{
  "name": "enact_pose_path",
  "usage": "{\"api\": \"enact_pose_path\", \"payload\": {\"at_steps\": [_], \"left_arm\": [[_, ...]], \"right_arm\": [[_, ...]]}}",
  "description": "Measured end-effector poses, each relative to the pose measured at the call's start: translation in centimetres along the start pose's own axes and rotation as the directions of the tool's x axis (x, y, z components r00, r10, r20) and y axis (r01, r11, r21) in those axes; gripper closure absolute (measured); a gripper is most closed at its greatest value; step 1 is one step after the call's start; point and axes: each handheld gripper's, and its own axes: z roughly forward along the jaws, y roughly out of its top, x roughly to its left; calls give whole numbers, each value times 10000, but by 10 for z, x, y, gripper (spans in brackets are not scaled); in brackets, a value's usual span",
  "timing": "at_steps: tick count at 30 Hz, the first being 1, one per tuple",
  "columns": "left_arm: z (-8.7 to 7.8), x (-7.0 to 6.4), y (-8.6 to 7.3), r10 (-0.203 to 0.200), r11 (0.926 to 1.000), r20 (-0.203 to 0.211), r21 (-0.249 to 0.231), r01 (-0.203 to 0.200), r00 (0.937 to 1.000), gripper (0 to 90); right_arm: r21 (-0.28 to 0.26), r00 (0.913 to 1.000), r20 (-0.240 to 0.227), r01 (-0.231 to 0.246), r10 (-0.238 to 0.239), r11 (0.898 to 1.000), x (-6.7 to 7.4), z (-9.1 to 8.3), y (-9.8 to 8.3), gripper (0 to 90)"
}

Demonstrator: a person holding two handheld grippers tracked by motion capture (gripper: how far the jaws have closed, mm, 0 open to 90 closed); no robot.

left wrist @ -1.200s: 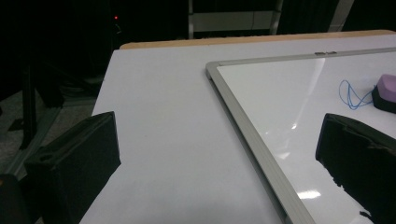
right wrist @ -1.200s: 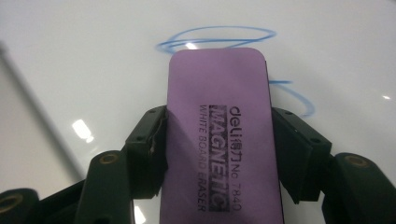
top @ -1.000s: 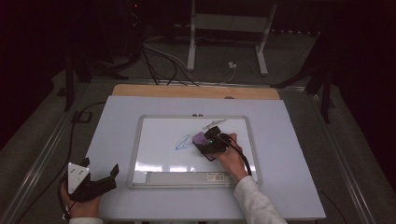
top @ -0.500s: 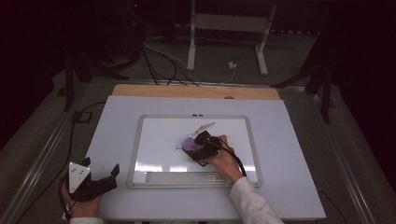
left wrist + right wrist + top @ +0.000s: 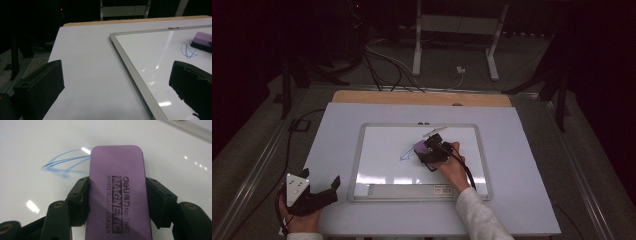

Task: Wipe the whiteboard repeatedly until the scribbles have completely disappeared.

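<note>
Clearly wiping work: purple eraser [image 5: 117, 187] clamped across its narrow width by the right gripper [image 5: 116, 195], one black pad on each long side, printed top face up toward the camera. Sits flat on the whiteboard [image 5: 377, 150], roughly mid-board in the high view [image 5: 421, 147], its front end touching the right end of the blue scribble [image 5: 63, 166]. Most of the scribble not yet wiped, lying to the left of the eraser in both views [image 5: 404, 155].

Left gripper [image 5: 314, 195] parked on the table [image 5: 532, 165] off the board's near-left corner, jaws spread wide with nothing between them; bare tabletop and the board's metal frame [image 5: 130, 67] visible through the gap.

Handling, as a judgement: light block, rigid plastic shell, probably a soft felt sole underneath, though the underside hidden here. Smooth sides, so liable to pivot or slip between the pads under sideways drag. Best taken just as now, mid-length across the short dimension, so pressure lands evenly and neither end lifts. Moderate downward push enough; too much tilt onto one edge likely to leave streaks. Glossy board likely to slide on the table under a hard stroke, with the left gripper not steadying the frame.
</note>
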Motion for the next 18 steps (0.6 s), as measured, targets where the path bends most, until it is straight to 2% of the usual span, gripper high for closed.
{"api": "enact_pose_path", "payload": {"at_steps": [2, 4, 6, 7, 8, 10, 12, 13, 15, 16, 18], "left_arm": [[0, 0, 0, 8, 10000, -1, 20, -8, 10000, 6], [0, 0, 0, 11, 10000, -1, 14, -11, 10000, 5], [0, 0, 0, 3, 10000, 0, 7, -3, 10000, 5], [0, 0, 0, 1, 10000, 1, 8, -1, 10000, 5], [0, 0, 0, 2, 10000, 5, 6, -2, 10000, 5], [-1, 1, 0, 2, 10000, 7, -9, -2, 10000, 5], [0, 1, 0, -5, 10000, 12, -5, 5, 10000, 5], [0, 1, -1, -15, 10000, 14, 1, 15, 10000, 5], [0, 1, -1, 4, 10000, 15, 38, -4, 10000, 5], [1, 1, -1, 13, 10000, 26, 36, -13, 10000, 5], [1, 0, 0, 41, 10000, 26, 45, -41, 10000, 5]], "right_arm": [[71, 9978, -452, 482, -478, 9988, 10, 0, 0, 413], [108, 9908, -1017, 914, -898, 9958, 16, -1, 0, 413], [144, 9902, -937, 1054, -1036, 9943, 19, -1, 0, 413], [149, 9919, -934, 878, -860, 9960, 18, -1, 0, 413], [165, 9956, -605, 728, -717, 9972, 16, 0, 1, 413], [75, 10000, 25, 57, -57, 10000, 6, 1, 2, 413], [-20, 9957, 619, -685, 685, 9976, -6, 1, 2, 413], [-90, 9923, 768, -968, 972, 9953, -11, 1, 1, 413], [-122, 9898, 867, -1120, 1127, 9936, -12, 1, 1, 413], [-103, 9908, 928, -976, 981, 9952, -9, 1, 2, 413], [-87, 9965, 488, -681, 684, 9976, -3, 2, 2, 414]]}}
